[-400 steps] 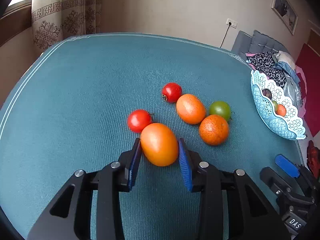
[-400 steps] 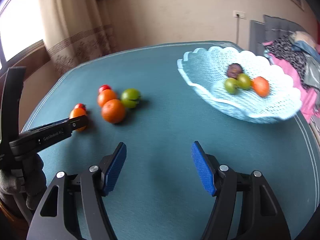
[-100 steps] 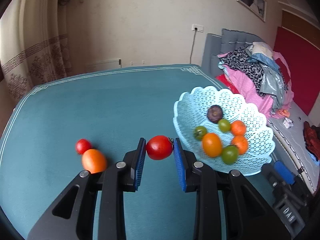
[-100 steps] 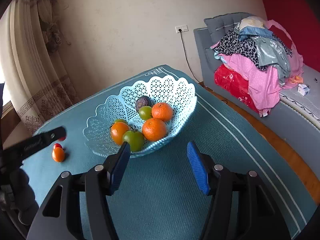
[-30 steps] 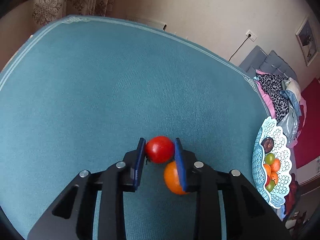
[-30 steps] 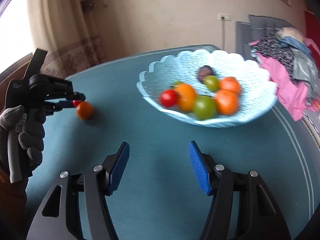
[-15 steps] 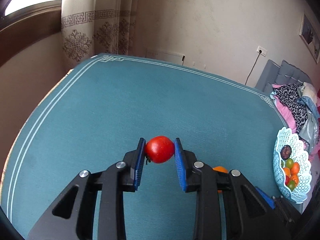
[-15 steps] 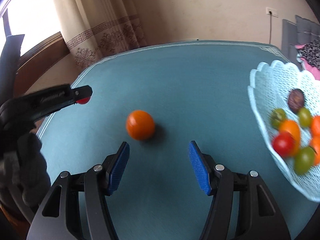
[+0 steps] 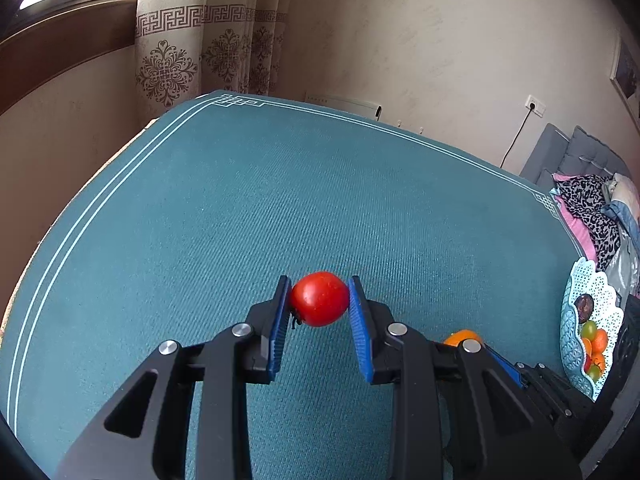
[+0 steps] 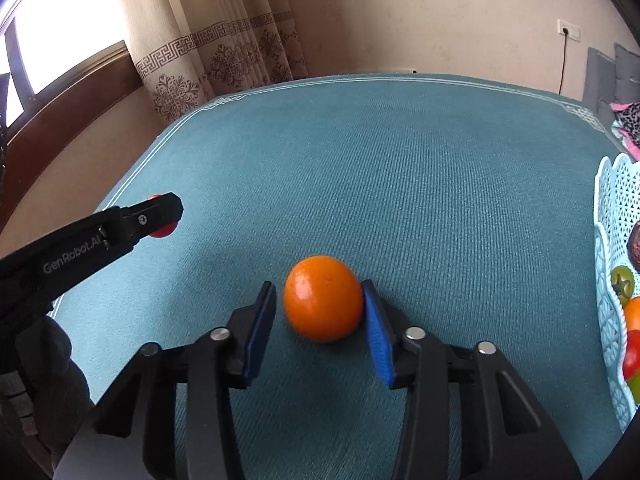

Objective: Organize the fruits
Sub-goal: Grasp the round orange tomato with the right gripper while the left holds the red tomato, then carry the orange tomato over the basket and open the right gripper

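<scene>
The left gripper (image 9: pixel 320 304) is clamping a red tomato (image 9: pixel 319 299) between its blue pads (image 9: pixel 280 322), carrying it clear above the teal cloth (image 9: pixel 280 208); seen from the right wrist, that gripper (image 10: pixel 160 216) is reaching in from the left edge, with only a sliver of the tomato (image 10: pixel 162 232) peeking out under its tip and a gloved hand (image 10: pixel 48 384) gripping its handle. To its right, the right gripper (image 10: pixel 320 312) is straddling an orange (image 10: pixel 323 298) sitting on the cloth, and its jaws have just been closing: the right pad (image 10: pixel 378 340) is touching the fruit, while the left pad (image 10: pixel 260 332) is standing just off it with a thin gap showing. From the left wrist the orange (image 9: pixel 462 337) is poking out behind the left gripper's right finger. Well to the right of both grippers, the pale blue basket (image 10: pixel 616 216) is sitting at the cloth's edge, holding red, green, orange and dark fruits (image 10: pixel 634 318).
</scene>
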